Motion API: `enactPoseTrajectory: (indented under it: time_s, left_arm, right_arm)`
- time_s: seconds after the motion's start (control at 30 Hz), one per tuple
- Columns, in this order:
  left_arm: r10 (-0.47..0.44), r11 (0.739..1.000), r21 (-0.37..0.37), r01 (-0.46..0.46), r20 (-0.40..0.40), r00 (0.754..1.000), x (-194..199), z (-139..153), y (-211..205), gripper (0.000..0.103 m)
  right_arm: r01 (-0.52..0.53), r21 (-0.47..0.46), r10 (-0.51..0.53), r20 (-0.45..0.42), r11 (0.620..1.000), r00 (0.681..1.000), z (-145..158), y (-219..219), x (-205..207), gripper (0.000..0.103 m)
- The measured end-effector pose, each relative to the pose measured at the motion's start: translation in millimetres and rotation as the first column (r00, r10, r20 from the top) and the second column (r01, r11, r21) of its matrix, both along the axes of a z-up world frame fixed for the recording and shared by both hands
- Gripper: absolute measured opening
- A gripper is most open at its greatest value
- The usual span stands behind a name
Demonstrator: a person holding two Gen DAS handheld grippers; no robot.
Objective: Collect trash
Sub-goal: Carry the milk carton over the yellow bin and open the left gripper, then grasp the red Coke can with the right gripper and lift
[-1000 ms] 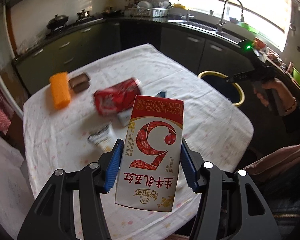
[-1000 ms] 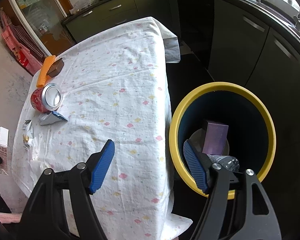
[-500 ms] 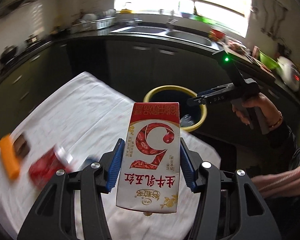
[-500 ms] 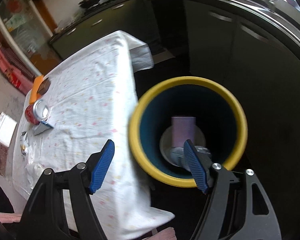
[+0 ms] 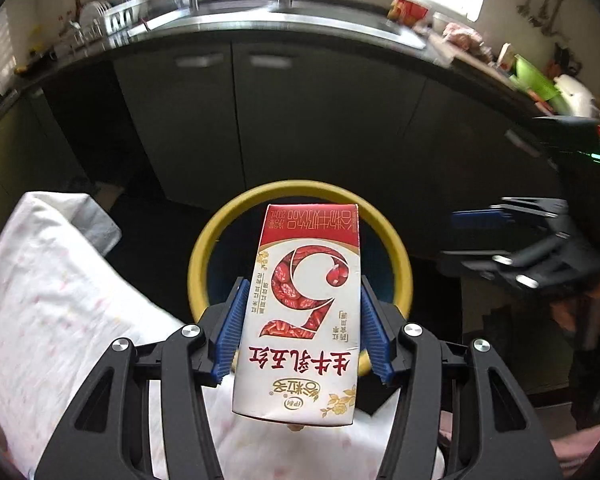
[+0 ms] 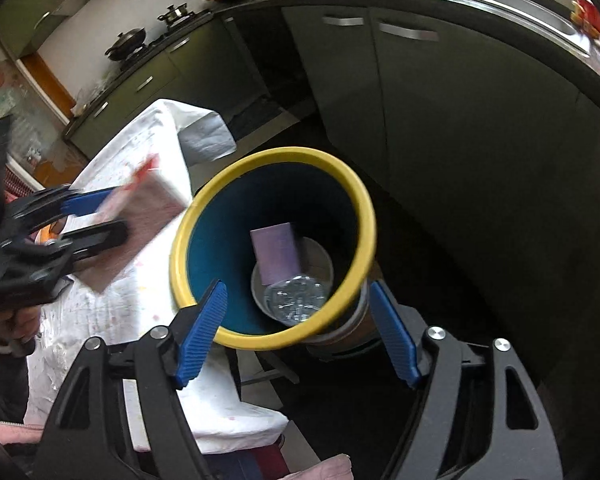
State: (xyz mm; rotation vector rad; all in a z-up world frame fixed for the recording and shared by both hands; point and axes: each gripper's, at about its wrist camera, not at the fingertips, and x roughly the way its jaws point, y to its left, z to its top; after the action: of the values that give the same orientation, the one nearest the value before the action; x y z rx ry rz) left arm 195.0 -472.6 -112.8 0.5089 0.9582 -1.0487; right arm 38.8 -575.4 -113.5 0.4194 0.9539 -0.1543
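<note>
The left gripper (image 5: 302, 330) is clamped on a carton (image 5: 300, 320), blue pads pressed to its two long sides. The carton stands lengthwise along the fingers, its long axis running from six o'clock to twelve in the left wrist view, printed face toward the camera (the lettering reads upside down).

Just beyond the carton's far end, at twelve o'clock, lies the bin (image 5: 204, 256): its yellow rim rings the upper half of the carton, so the carton points at the mouth. From the right wrist view the carton (image 6: 136, 232) is blurred and sits at about nine o'clock from the bin (image 6: 268, 156), over the table's edge and not yet above the opening. The drop, I judge, turns on carrying the carton forward along its own axis until its far end clears the near rim.

The right gripper (image 6: 300, 334) is empty, its jaws wide and just now opening further, nothing pressed between the pads. It hangs over the bin, the near rim showing between its fingers. It is nearer the bin than the left, but it has nothing to drop.

Inside the bin lie a purple box (image 6: 276, 254) and a clear bottle (image 6: 296, 300). The table (image 5: 52, 300), under a white cloth, lies at eight o'clock from the left gripper.
</note>
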Motion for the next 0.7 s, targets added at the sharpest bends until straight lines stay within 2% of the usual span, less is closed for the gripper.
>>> enactPoseTrajectory:
  time_s: [0.03,0.07,0.17,0.23,0.3,0.43,0.57,0.7]
  left_arm:
    - [0.013,1.000,0.015,-0.013,0.002,1.000,4,-7,-8,0.060]
    - [0.032,0.999,0.028,-0.032,0.010,0.999,9,-14,-12,0.072]
    - [0.078,0.997,0.022,-0.078,0.009,0.997,22,-20,-15,0.073]
    - [0.111,0.994,-0.001,-0.111,0.007,0.994,26,-12,0,0.073]
    - [0.150,0.988,-0.036,-0.149,0.043,0.988,25,6,22,0.074]
    - [0.241,0.967,-0.115,-0.227,0.120,0.963,11,47,72,0.083]
    - [0.351,0.932,-0.163,-0.324,0.178,0.919,0,78,131,0.083]
    - [0.495,0.866,-0.193,-0.461,0.210,0.843,-13,97,207,0.086]
  right_arm:
    - [0.003,-0.003,-0.003,0.003,1.000,1.000,0,-2,0,0.073]
    - [0.006,-0.005,-0.006,0.006,1.000,1.000,0,-4,0,0.073]
    - [-0.003,-0.007,0.003,0.009,1.000,1.000,-1,-8,2,0.073]
    - [-0.023,-0.011,0.023,0.005,1.000,1.000,-2,-5,9,0.073]
    - [-0.049,-0.014,0.049,0.003,0.999,0.999,-2,0,16,0.074]
    - [-0.129,0.006,0.129,-0.006,0.992,0.992,-4,16,38,0.074]
    - [-0.227,0.019,0.227,-0.025,0.974,0.974,-3,40,71,0.074]
    - [-0.340,-0.001,0.340,-0.023,0.941,0.940,3,74,105,0.074]
